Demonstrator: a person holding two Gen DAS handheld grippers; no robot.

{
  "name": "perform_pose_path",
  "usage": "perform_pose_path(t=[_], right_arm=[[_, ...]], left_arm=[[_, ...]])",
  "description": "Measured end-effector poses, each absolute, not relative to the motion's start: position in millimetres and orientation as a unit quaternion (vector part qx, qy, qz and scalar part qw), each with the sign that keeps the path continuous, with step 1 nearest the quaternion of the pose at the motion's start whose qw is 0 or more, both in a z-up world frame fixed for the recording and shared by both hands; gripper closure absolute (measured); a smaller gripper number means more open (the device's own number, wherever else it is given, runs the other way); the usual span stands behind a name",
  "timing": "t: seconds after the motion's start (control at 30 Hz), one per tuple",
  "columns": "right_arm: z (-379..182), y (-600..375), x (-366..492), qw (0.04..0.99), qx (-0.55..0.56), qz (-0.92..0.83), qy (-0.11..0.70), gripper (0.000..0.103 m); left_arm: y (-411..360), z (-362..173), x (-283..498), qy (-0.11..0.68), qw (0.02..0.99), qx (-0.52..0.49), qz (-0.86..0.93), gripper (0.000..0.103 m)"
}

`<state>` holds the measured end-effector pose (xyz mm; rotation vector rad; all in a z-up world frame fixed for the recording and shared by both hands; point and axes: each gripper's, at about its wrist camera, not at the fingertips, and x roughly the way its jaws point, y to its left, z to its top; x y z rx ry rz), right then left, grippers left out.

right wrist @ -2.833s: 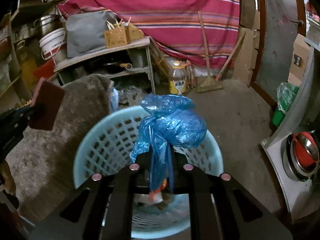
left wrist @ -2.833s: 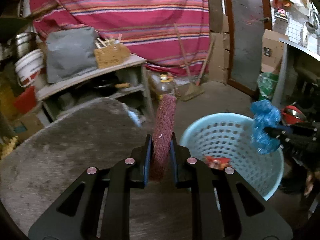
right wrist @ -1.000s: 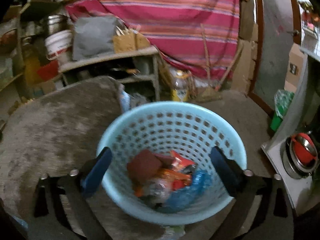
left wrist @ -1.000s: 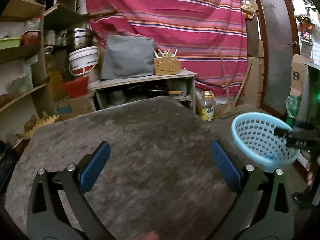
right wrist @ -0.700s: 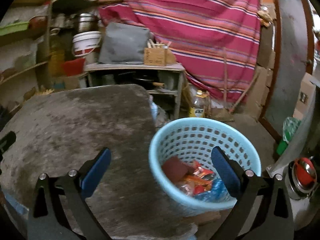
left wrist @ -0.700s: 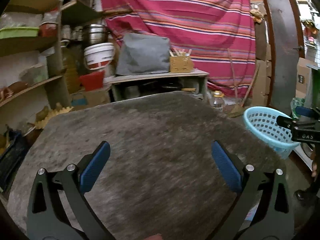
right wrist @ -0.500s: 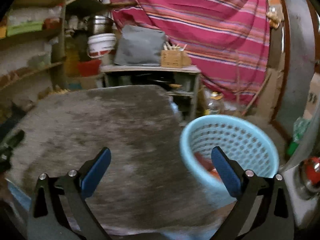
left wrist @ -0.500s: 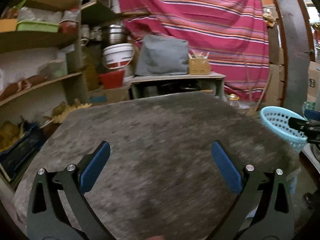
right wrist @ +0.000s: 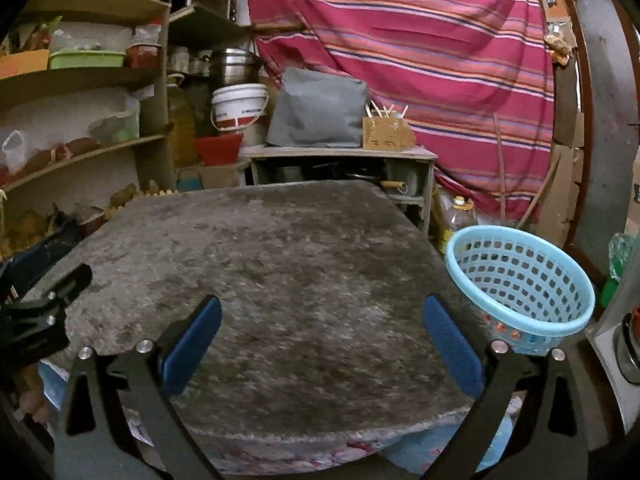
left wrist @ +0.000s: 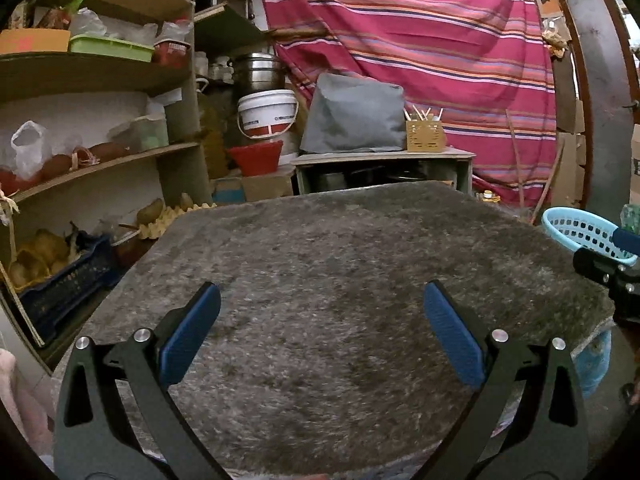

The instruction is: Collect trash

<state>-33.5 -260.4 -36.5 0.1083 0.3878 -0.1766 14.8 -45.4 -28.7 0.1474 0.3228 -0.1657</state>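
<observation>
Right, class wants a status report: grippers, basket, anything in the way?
Left gripper open, empty. Right gripper open, empty. Blue basket beside grey table, trash inside. No obstruction seen.

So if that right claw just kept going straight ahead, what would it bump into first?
Most likely the grey fuzzy tabletop: the open right claw points across it and slightly downward. Depth is hard to judge; if it cleared that, the cluttered cabinet behind comes next.

Basket point(right wrist: 520, 276) contents mostly hidden

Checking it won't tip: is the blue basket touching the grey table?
Cannot tell. In the right wrist view the basket sits beside the table edge, but the right gripper's finger hides where they meet.
</observation>
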Motion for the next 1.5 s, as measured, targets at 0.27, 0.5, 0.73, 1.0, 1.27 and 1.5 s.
perform_pose_path(t=[0.27,0.5,0.73,1.0,1.27,1.5], right_arm=[[-28.6,-259.2,-32.5,0.979,0.057,-0.095,0.169,0.005],[-28.6,-258.0,-32.4,0.980,0.050,-0.096,0.167,0.005],[-29.2,-257.6,-33.1,0.980,0.053,-0.094,0.165,0.005],[-29.1,-255.3,-31.8,0.981,0.051,-0.092,0.163,0.005],[-28.7,-256.3,-31.9,0.981,0.050,-0.096,0.160,0.005],[-28.4,-256.5,-32.3,0.982,0.049,-0.097,0.157,0.005]], left_arm=[[-36.3,-26.8,14.4,0.152,0.983,0.071,-0.069,0.005],[-34.2,-24.3,16.6,0.146,0.985,0.067,-0.065,0.005],[-35.4,-23.3,15.8,0.140,0.986,0.070,-0.064,0.005],[-36.7,-24.2,10.5,0.127,0.987,0.079,-0.057,0.005],[-36.4,-22.1,9.2,0.126,0.987,0.077,-0.058,0.005],[-35.3,-22.3,10.1,0.126,0.987,0.077,-0.058,0.005]])
